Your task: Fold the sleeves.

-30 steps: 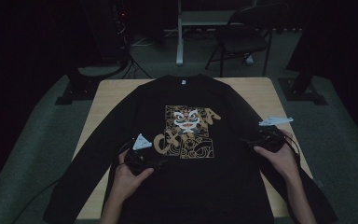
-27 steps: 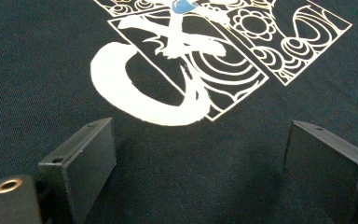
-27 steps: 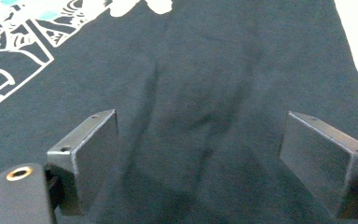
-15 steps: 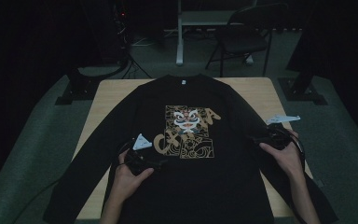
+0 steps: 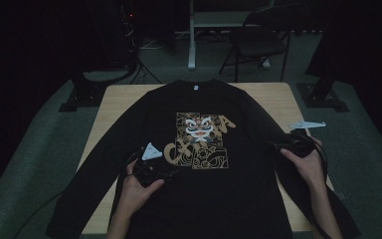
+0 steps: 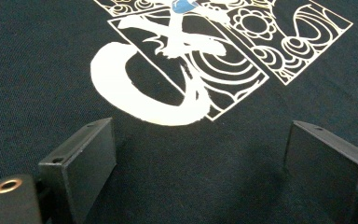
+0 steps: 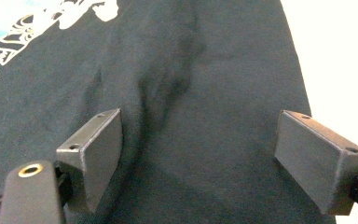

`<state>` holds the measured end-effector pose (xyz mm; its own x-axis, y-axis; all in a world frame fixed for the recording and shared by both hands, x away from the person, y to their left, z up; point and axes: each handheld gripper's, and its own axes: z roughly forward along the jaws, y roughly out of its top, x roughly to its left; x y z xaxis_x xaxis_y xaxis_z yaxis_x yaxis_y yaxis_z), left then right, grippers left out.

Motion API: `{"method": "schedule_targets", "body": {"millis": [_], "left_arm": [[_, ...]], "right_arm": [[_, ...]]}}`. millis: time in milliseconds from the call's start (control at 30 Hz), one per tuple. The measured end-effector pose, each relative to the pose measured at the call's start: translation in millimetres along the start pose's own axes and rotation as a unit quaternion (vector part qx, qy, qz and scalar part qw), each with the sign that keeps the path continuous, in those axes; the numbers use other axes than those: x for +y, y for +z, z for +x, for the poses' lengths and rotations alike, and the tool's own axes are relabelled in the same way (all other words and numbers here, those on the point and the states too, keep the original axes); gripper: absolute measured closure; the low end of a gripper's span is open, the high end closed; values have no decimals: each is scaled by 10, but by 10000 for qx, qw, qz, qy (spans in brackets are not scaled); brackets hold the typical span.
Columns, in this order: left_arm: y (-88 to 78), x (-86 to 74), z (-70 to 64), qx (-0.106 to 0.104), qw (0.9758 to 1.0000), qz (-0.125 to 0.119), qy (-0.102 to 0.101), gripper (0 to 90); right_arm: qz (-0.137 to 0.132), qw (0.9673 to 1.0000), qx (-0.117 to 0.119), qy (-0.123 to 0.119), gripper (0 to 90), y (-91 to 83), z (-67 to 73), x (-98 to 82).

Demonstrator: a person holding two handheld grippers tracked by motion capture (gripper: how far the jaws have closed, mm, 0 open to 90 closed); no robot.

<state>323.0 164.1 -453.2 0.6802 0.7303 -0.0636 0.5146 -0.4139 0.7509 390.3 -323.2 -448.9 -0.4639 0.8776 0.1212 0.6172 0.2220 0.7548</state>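
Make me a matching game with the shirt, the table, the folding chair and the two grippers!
Things:
1. shirt
2. table
3. folding chair
4. left gripper
5. right gripper

Places or colours:
A. behind the table
B. light wood
C. black, printed front
D. over the sleeve
E. beside the print

Pairs: 1-C, 2-B, 3-A, 4-E, 5-D

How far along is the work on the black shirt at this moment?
Done: the black shirt lies spread flat, print up, on the table. In hand: the left gripper sits open by the print, and the right gripper sits open on the sleeve side. Left: no fold is visible, nothing gripped.
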Motion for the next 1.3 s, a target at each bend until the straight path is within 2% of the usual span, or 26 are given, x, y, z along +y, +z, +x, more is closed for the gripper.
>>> {"method": "schedule_targets", "body": {"millis": [167, 367, 533, 633, 767, 967, 1100, 1233, 1267, 1300], "left_arm": [[0, 0, 0, 0, 10000, 0, 0, 102], [1, 0, -1, 3, 10000, 0, 8, 102], [0, 0, -1, 6, 10000, 5, 13, 102], [1, 0, -1, 5, 10000, 5, 14, 102], [1, 0, -2, 8, 10000, 4, 14, 102], [1, 0, -2, 8, 10000, 4, 15, 102], [1, 0, -2, 6, 10000, 4, 14, 102], [1, 1, -3, 13, 10000, 10, 21, 102], [1, 1, -3, 13, 10000, 10, 21, 102], [1, 1, -5, 22, 10000, 15, 25, 102]], "right_arm": [[26, 10000, -79, 43, 154, 0, -42, -18], [-182, 9997, -31, 148, 154, -77, -72, 4], [-204, 9995, -47, 217, 154, -96, -106, -1], [-318, 9988, -26, 363, 161, -124, -148, -15], [-296, 9989, -79, 363, 161, -139, -167, -18], [-74, 9990, -252, 362, 221, -89, -209, -64], [-20, 9989, -352, 303, 246, -65, -207, -80], [31, 9981, -591, 147, 310, -45, -192, -73], [31, 9981, -591, 147, 310, -45, -192, -73], [61, 9967, -809, 32, 374, -43, -182, -73]]}}
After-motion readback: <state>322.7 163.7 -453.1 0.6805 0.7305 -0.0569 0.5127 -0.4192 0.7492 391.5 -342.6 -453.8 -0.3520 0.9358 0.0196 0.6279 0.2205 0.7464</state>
